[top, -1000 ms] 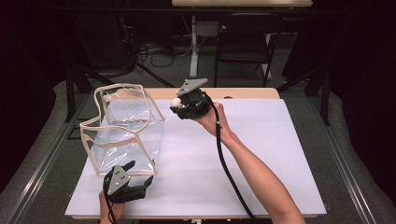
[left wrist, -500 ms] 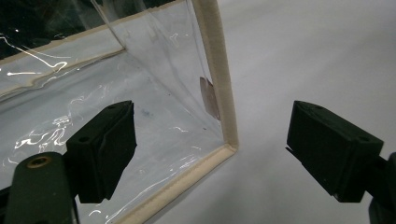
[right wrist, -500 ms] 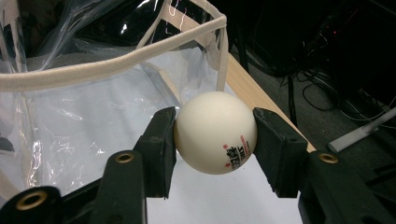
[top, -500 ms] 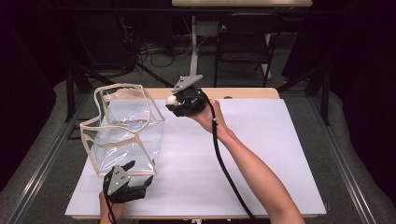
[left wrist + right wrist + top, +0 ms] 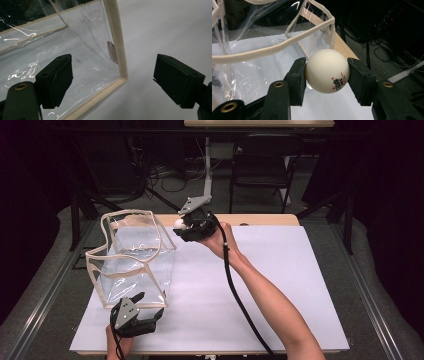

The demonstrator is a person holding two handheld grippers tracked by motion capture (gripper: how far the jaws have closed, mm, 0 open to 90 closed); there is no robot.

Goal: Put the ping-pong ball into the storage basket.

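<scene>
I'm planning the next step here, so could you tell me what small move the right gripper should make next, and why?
Probably carry the ball a little further over the clear bag's rim before opening. The right gripper clamps the ball beside the rim, not yet above the opening; the left gripper waits open at the bag's bottom corner.

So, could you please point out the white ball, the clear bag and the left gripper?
white ball point(image 5: 327, 70), right gripper view, front of the ball.
clear bag point(image 5: 131, 247), high view, cream rim.
left gripper point(image 5: 112, 82), left gripper view, midway between its jaws.
</scene>
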